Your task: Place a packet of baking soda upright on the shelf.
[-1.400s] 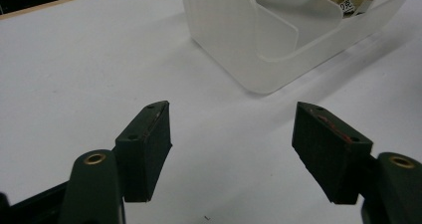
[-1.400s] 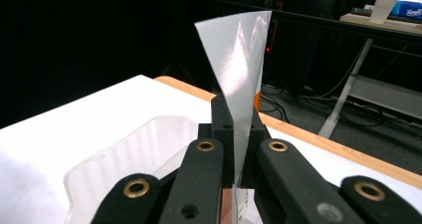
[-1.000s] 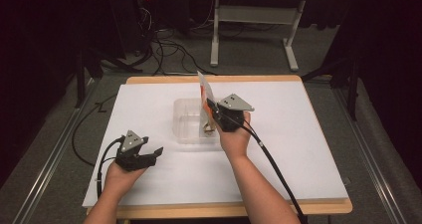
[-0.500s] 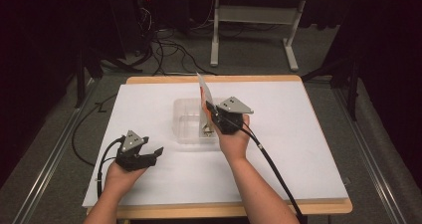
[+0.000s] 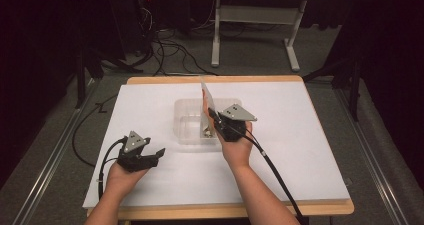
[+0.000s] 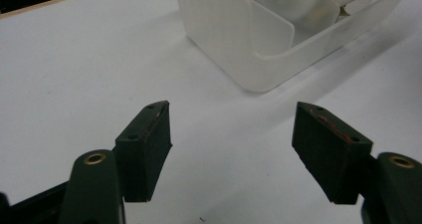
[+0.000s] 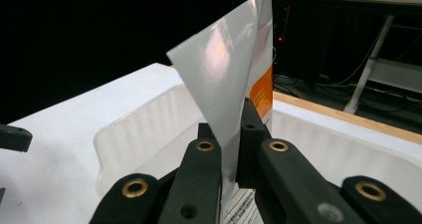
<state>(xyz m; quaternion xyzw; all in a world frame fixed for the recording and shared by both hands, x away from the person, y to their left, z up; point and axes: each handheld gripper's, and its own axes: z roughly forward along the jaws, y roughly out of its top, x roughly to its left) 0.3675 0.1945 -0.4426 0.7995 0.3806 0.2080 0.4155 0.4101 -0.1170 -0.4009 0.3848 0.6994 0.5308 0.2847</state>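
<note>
Packet (image 7: 234, 74), glossy silver with an orange patch, stands clamped in the right gripper (image 7: 230, 134) above the clear plastic tub (image 5: 187, 122); left gripper (image 6: 231, 144) rests wide apart, empty, on the bench (image 5: 310, 130).

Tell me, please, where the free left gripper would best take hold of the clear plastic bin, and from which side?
Probably the near corner of the bin's wall, from above: the rim is thin and upright, so one pad could go inside and one outside. The left gripper is open, low over the table, facing that corner. The right gripper holds a glossy packet over the far side.
</note>
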